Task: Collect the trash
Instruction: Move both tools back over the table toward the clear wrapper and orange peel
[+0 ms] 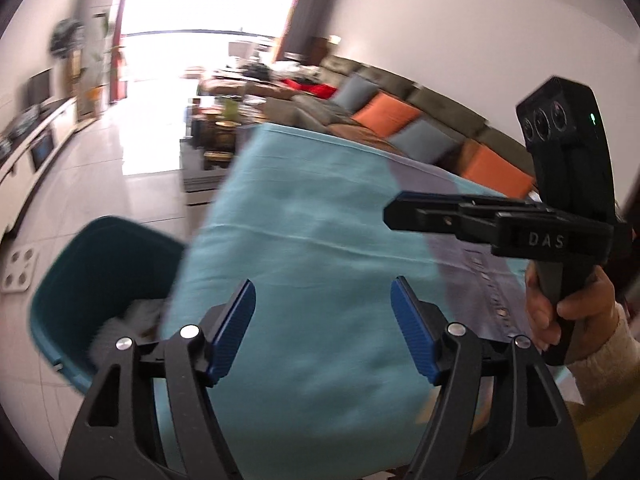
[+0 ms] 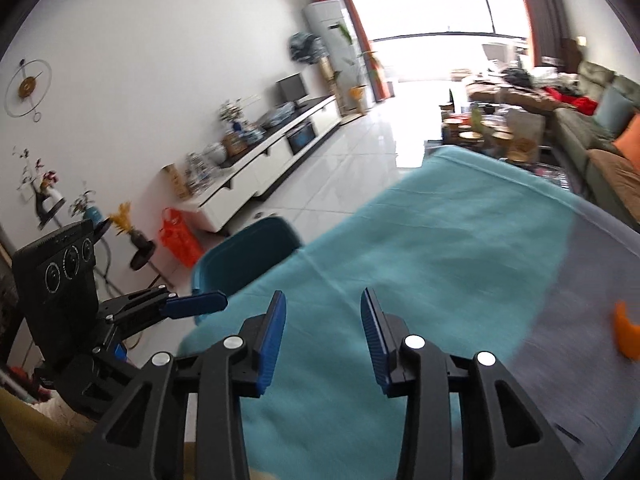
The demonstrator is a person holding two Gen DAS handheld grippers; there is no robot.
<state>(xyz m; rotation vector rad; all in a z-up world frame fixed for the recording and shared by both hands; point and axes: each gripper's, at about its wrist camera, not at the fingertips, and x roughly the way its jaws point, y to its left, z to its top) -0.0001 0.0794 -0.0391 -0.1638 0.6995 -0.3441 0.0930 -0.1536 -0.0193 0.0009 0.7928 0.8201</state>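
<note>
My left gripper hangs open over the teal tablecloth, with nothing between its blue pads. To its left a teal bin stands on the floor against the table's edge, with crumpled whitish trash inside. My right gripper is also open and empty above the same cloth. A small orange scrap lies on the grey part of the table to its right. The bin shows past the table's left edge. A hand holds the right gripper's handle.
A long sofa with orange and blue cushions runs behind the table. A low white TV cabinet lines the left wall, with an orange bag on the floor near it. A cluttered coffee table stands beyond the table. Glossy tiled floor lies between.
</note>
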